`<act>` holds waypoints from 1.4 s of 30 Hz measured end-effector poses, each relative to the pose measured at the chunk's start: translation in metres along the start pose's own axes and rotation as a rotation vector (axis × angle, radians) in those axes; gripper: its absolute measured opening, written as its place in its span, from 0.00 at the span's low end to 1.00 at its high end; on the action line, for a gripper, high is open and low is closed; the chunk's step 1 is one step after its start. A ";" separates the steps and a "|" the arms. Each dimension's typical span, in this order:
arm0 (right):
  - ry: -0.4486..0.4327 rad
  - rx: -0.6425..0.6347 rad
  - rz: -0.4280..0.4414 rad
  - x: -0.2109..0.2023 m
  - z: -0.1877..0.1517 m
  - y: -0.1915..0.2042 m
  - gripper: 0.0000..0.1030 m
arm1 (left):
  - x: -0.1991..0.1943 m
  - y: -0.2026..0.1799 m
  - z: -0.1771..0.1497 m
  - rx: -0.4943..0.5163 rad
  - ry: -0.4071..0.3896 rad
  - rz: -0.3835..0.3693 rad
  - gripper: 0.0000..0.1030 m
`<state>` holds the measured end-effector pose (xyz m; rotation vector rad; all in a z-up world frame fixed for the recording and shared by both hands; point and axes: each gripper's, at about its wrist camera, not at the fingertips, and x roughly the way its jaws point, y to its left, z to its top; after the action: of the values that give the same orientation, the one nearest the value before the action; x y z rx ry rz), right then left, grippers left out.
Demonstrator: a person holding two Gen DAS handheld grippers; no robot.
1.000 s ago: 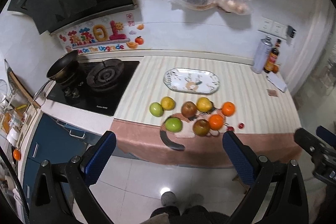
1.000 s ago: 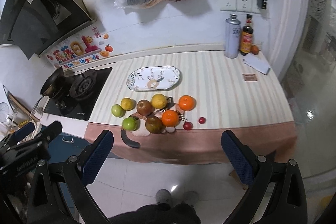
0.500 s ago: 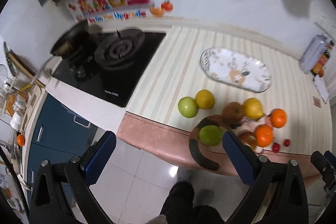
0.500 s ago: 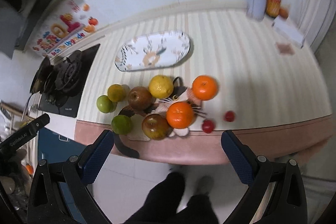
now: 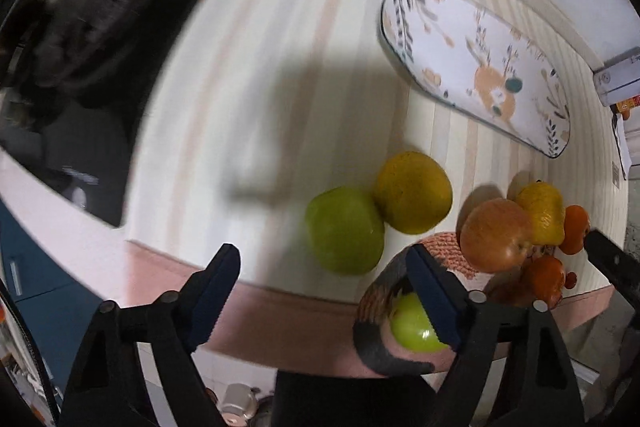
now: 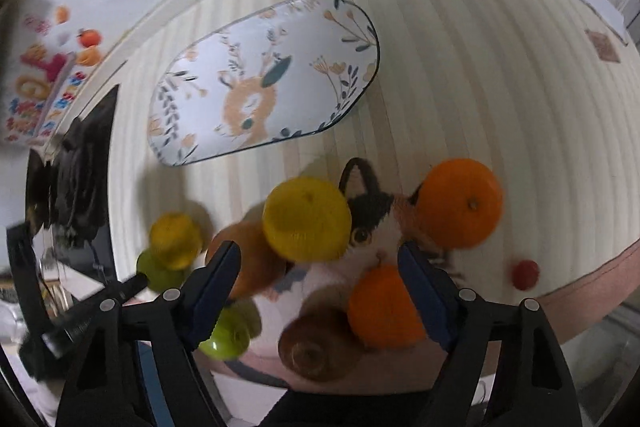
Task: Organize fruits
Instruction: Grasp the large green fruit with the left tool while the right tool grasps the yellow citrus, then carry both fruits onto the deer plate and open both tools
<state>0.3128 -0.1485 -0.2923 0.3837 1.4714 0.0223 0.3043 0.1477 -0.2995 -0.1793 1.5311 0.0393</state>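
Left wrist view: left gripper [image 5: 326, 265] jaws spread but closing, empty, just above a green apple [image 5: 344, 230] beside a yellow fruit [image 5: 412, 197]. Right gripper [image 6: 320, 267] likewise, over the cat mat [image 6: 372, 223]; plate [image 6: 264, 83] behind is empty.
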 end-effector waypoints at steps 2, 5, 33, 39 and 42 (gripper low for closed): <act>0.026 0.020 0.011 0.009 0.007 -0.002 0.81 | 0.011 0.000 0.004 -0.003 0.033 -0.041 0.79; 0.072 0.046 0.019 0.026 0.015 -0.003 0.81 | 0.021 -0.003 0.006 0.002 0.056 -0.083 0.75; 0.141 -0.149 0.015 0.063 0.025 0.035 0.65 | 0.014 0.001 0.003 -0.040 -0.016 -0.067 0.45; 0.095 -0.136 0.065 0.035 0.031 0.038 0.65 | -0.014 -0.020 0.012 -0.030 -0.080 -0.087 0.45; 0.055 -0.136 0.095 0.014 0.046 0.042 0.65 | -0.043 -0.033 0.024 -0.010 -0.135 -0.131 0.45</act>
<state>0.3677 -0.1166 -0.2928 0.3445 1.4957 0.2093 0.3310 0.1222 -0.2529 -0.2791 1.3818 -0.0435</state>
